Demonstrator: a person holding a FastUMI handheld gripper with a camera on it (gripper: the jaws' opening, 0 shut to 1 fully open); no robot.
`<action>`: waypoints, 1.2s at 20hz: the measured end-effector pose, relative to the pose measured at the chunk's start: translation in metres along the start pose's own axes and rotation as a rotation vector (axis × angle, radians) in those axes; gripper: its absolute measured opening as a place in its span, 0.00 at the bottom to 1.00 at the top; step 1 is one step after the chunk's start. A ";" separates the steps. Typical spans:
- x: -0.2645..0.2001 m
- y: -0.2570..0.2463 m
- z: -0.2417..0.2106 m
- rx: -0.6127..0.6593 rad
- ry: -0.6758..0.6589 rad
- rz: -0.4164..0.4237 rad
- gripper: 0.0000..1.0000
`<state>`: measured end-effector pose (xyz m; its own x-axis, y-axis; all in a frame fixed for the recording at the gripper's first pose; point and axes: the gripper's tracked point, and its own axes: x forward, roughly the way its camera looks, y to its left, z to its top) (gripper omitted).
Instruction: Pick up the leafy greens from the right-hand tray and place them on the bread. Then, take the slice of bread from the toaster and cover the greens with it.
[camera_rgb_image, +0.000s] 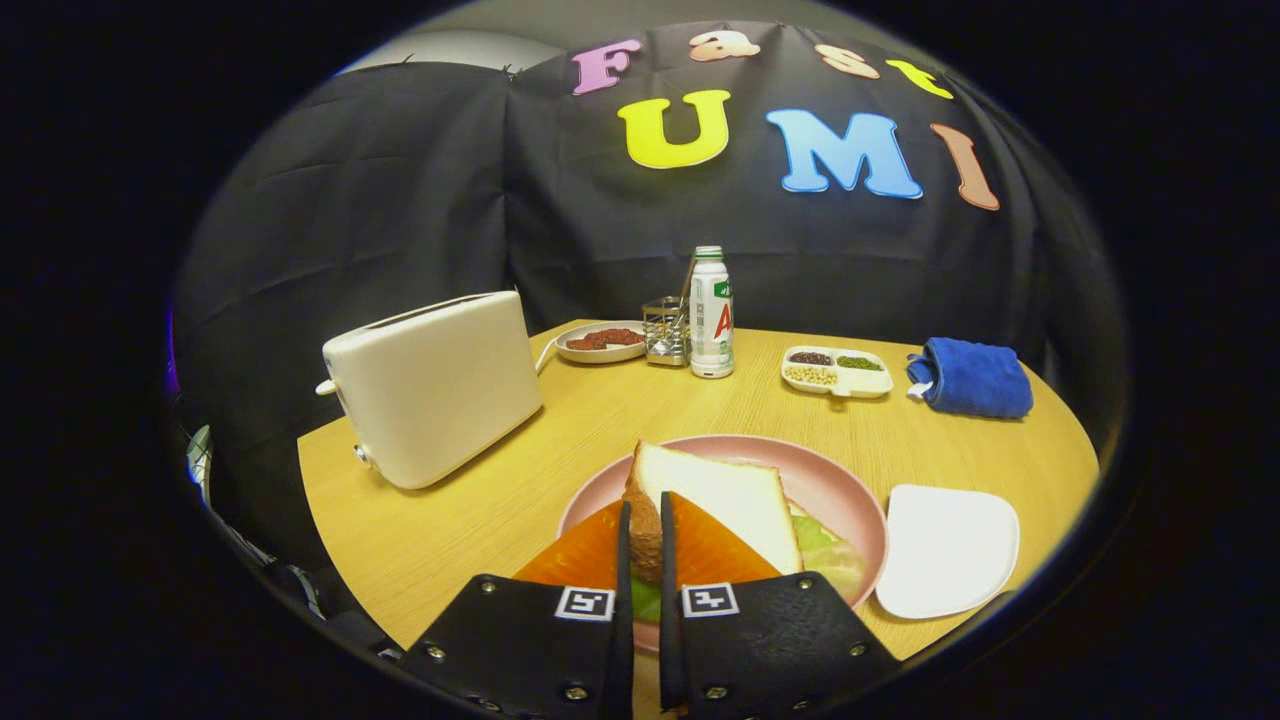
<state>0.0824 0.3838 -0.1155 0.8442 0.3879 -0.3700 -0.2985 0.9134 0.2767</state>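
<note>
My gripper (646, 512) is shut on a slice of bread (730, 495), with both fingers pressing on its brown crust edge. The slice is tilted and hangs low over the pink plate (855, 492), its far end down towards the plate. Leafy greens (832, 552) lie on the plate under the slice and stick out to its right; a bit of green also shows between my fingers. What lies under the greens is hidden. The white toaster (435, 385) stands beyond my fingers to the left, on the wooden table (480, 520).
A white tray (945, 550) lies right of the pink plate. At the table's back stand a dish of red food (602, 341), a metal holder (665, 330), a white bottle (711, 315), a divided dish of beans (838, 370) and a folded blue cloth (970, 378).
</note>
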 end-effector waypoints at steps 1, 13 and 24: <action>0.002 0.001 -0.003 0.007 0.015 0.010 0.11; 0.002 0.012 -0.014 0.041 0.014 0.089 0.28; -0.030 -0.030 0.042 0.041 -0.153 -0.004 0.36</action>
<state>0.0843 0.3399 -0.0755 0.9042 0.3579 -0.2330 -0.2790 0.9081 0.3122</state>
